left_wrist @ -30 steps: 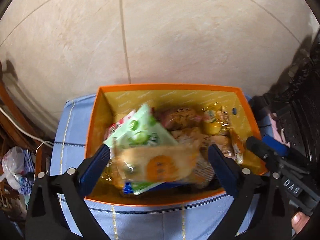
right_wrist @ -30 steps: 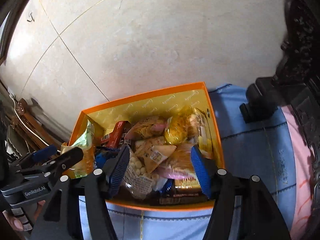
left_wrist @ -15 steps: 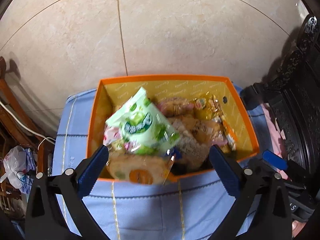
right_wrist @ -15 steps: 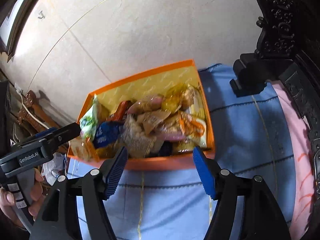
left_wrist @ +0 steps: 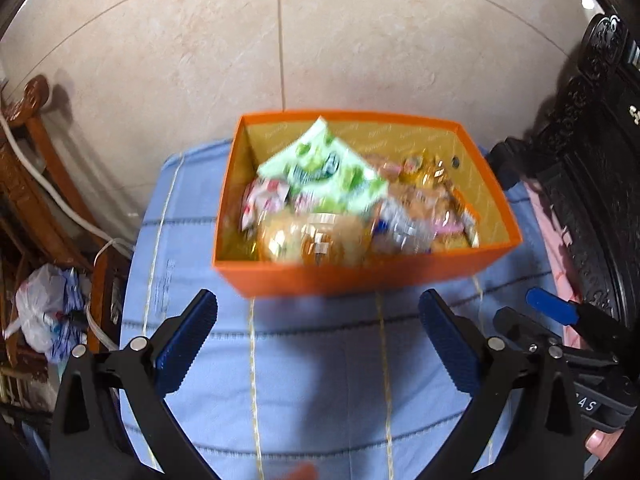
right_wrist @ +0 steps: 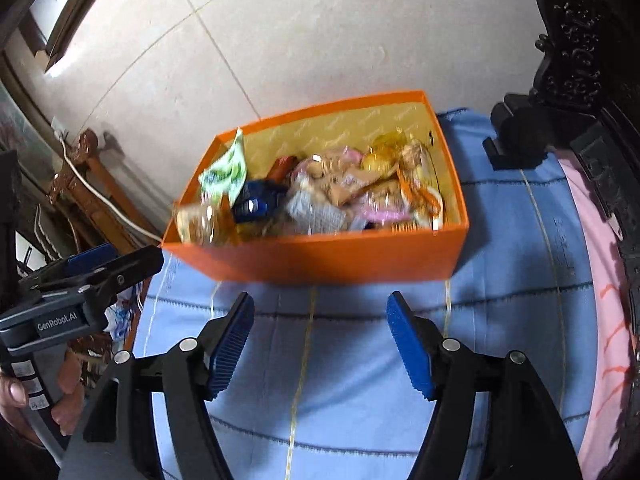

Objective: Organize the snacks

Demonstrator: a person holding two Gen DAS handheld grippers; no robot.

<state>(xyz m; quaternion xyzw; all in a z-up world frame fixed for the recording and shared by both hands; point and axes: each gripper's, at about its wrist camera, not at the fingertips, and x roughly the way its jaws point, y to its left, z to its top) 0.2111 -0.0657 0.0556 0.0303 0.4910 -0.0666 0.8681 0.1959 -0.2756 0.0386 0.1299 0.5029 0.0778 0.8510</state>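
Observation:
An orange box (left_wrist: 360,278) (right_wrist: 320,258) stands on a blue quilted cloth (left_wrist: 320,380) and holds several snack packets. A green and white packet (left_wrist: 320,168) (right_wrist: 224,172) lies on top at the left, above a round yellow packet (left_wrist: 316,242). My left gripper (left_wrist: 318,320) is open and empty, a little in front of the box's near wall. My right gripper (right_wrist: 320,324) is also open over the cloth, short of the box, with nothing between its fingers. The right gripper's body shows at the right edge of the left wrist view.
Beige floor tiles (left_wrist: 280,40) lie beyond the box. Dark carved wooden furniture (right_wrist: 580,60) rises at the right, with pink fabric (right_wrist: 604,320) along it. A brown wooden piece with a white cable (left_wrist: 36,168) and a plastic bag (left_wrist: 44,312) stands at the left.
Both grippers have drawn back out of the box toward its near side. The snack packets that lay between their fingers now rest in the box. The right jaws stand slightly wider.

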